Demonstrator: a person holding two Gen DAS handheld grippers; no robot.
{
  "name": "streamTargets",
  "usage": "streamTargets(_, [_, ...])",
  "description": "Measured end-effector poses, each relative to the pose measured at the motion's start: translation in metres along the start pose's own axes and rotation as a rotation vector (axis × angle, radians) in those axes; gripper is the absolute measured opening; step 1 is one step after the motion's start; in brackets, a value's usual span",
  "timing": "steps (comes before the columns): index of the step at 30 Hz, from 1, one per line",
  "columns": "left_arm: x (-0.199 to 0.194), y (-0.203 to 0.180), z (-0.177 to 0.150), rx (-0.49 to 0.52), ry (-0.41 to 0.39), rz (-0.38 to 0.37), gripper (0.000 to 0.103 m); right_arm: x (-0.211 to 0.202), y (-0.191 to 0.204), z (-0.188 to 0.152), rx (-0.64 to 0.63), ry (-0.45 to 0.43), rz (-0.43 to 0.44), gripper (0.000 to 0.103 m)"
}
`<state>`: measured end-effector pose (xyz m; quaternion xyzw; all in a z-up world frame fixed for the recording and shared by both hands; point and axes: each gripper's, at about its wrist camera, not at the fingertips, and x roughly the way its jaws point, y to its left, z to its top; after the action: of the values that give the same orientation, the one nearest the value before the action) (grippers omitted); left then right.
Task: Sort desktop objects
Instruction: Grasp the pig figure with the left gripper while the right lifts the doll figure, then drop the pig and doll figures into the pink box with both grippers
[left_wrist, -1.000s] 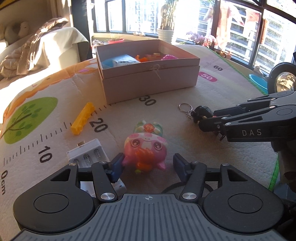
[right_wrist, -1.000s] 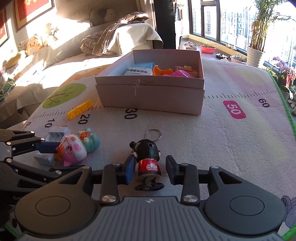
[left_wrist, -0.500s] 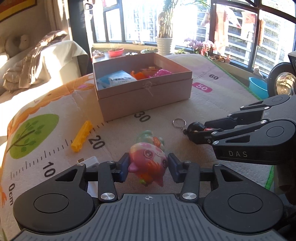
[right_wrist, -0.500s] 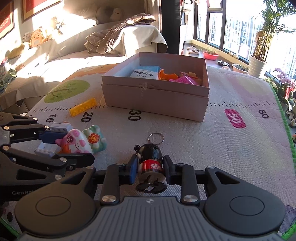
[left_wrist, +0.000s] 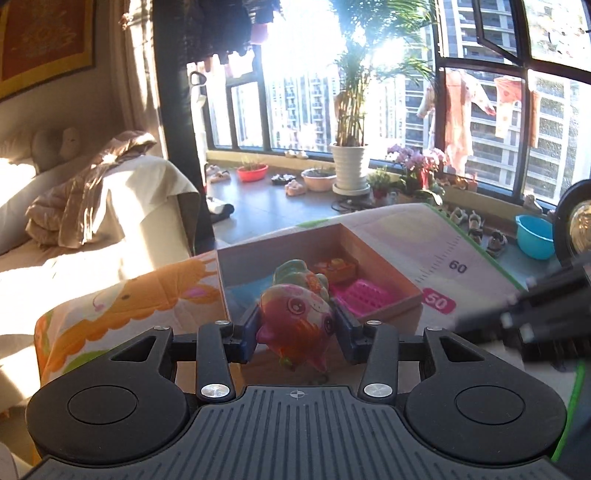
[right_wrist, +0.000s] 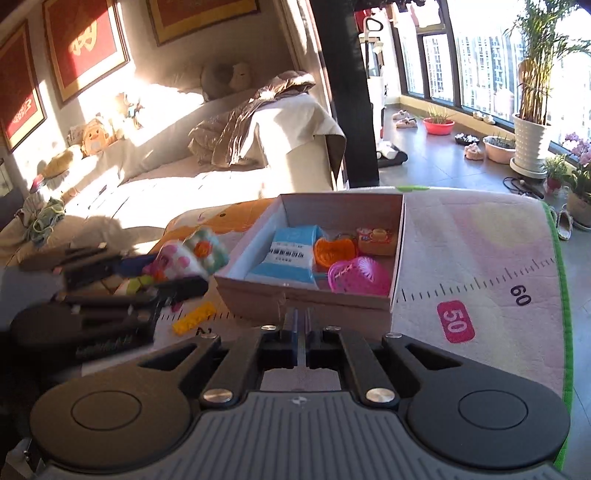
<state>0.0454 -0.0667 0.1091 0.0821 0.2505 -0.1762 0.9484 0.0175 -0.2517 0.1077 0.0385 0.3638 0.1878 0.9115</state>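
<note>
My left gripper (left_wrist: 295, 328) is shut on a pink and green squishy toy (left_wrist: 295, 314) and holds it in the air near the front of the open cardboard box (left_wrist: 384, 266). It also shows blurred in the right wrist view (right_wrist: 188, 254), left of the box (right_wrist: 306, 295). My right gripper (right_wrist: 301, 339) has its jaws nearly together; the black doll keychain does not show between them. The box holds a blue packet (right_wrist: 288, 258), an orange piece (right_wrist: 334, 249) and a pink basket (right_wrist: 360, 275).
A yellow brick (right_wrist: 194, 317) lies on the ruler-print mat (right_wrist: 480, 266) in front of the box's left corner. A sofa with a brown jacket (right_wrist: 251, 125) stands behind. The mat's green edge (right_wrist: 561, 295) is at the right.
My left gripper has lifted the squishy toy off the mat and carried it toward the box. My right gripper has risen, closed further, and the black doll is no longer visible in it.
</note>
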Motion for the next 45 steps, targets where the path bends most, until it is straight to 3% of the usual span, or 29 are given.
streamTargets(3, [0.035,0.007,0.018,-0.041,-0.012,-0.005,0.052,0.013,0.007,-0.027,-0.023,0.066,0.001,0.041])
streamTargets(5, [0.05,0.008,0.021,-0.047,0.017,0.004,0.06,0.025,0.015,-0.042,-0.048,0.098,0.005,0.045])
streamTargets(9, [0.048,0.014,0.002,-0.066,0.104,0.038,0.08,0.052,0.029,-0.068,-0.118,0.174,-0.046,0.044])
streamTargets(11, [0.039,0.016,-0.013,-0.074,0.145,0.05,0.085,0.054,0.034,-0.071,-0.171,0.157,-0.073,0.037])
streamTargets(13, [0.03,0.02,-0.03,-0.094,0.189,0.053,0.093,0.053,0.037,-0.069,-0.204,0.147,-0.084,0.037])
streamTargets(20, [0.013,0.027,-0.068,-0.148,0.279,0.008,0.095,0.039,0.023,-0.035,-0.113,0.102,-0.053,0.037])
streamTargets(25, [0.004,0.026,-0.079,-0.165,0.285,-0.028,0.096,0.028,0.009,0.024,-0.005,0.009,-0.054,0.037])
streamTargets(29, [-0.005,0.029,-0.091,-0.185,0.275,-0.034,0.098,0.045,-0.007,0.08,0.077,-0.034,-0.065,0.037])
streamTargets(32, [-0.015,0.034,-0.102,-0.185,0.266,-0.02,0.099,0.074,-0.013,0.105,0.11,-0.045,-0.125,0.038])
streamTargets(36, [-0.033,0.041,-0.118,-0.179,0.254,-0.011,0.1,0.1,-0.018,0.108,0.135,-0.018,-0.16,0.038])
streamTargets(40, [-0.043,0.052,-0.129,-0.191,0.254,-0.003,0.1,0.106,-0.006,0.093,0.11,-0.004,-0.137,0.04])
streamTargets(45, [-0.041,0.081,-0.127,-0.252,0.238,0.071,0.1,0.098,0.036,0.051,-0.01,0.025,-0.04,0.053])
